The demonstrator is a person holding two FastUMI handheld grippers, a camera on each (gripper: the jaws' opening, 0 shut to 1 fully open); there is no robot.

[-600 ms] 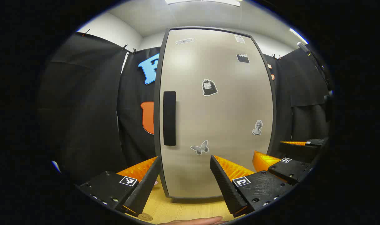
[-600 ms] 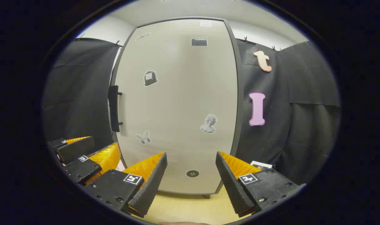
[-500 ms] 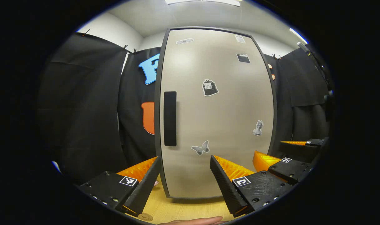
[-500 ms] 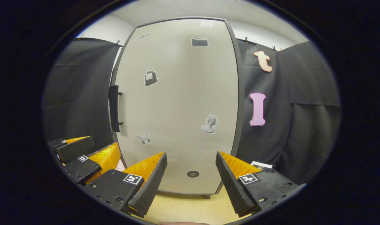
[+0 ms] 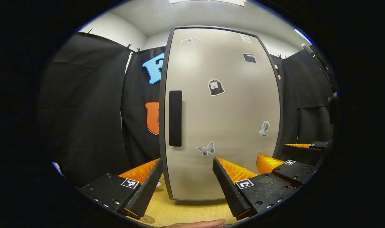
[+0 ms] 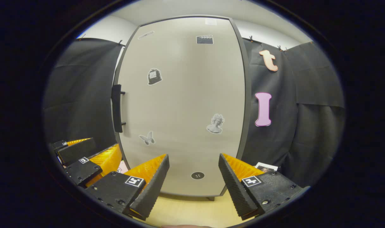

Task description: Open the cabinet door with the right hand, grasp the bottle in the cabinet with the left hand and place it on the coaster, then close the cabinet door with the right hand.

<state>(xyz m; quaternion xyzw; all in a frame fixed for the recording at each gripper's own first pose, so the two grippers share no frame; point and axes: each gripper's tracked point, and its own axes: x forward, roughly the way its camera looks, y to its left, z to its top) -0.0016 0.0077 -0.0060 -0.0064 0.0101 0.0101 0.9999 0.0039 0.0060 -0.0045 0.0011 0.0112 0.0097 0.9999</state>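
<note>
Both cameras have edged slightly nearer the cabinet, so its door looms larger than before. Nearest, the left gripper (image 5: 186, 177) and right gripper (image 6: 194, 175) hang with fingers spread, holding nothing, above the pale wooden tabletop (image 5: 192, 212). Beyond, the tall beige sticker-dotted cabinet door (image 5: 224, 110) stands closed, its black vertical bar handle (image 5: 175, 118) at the left edge. The bottle is hidden.

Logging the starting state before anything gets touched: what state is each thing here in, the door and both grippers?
Tall grey cabinet door with stickers: shut, flush in its dark frame.
Black vertical door handle: untouched, no gripper on it.
Left gripper: open, holding nothing, short of the door.
Right gripper: open, holding nothing, facing the door.
</note>
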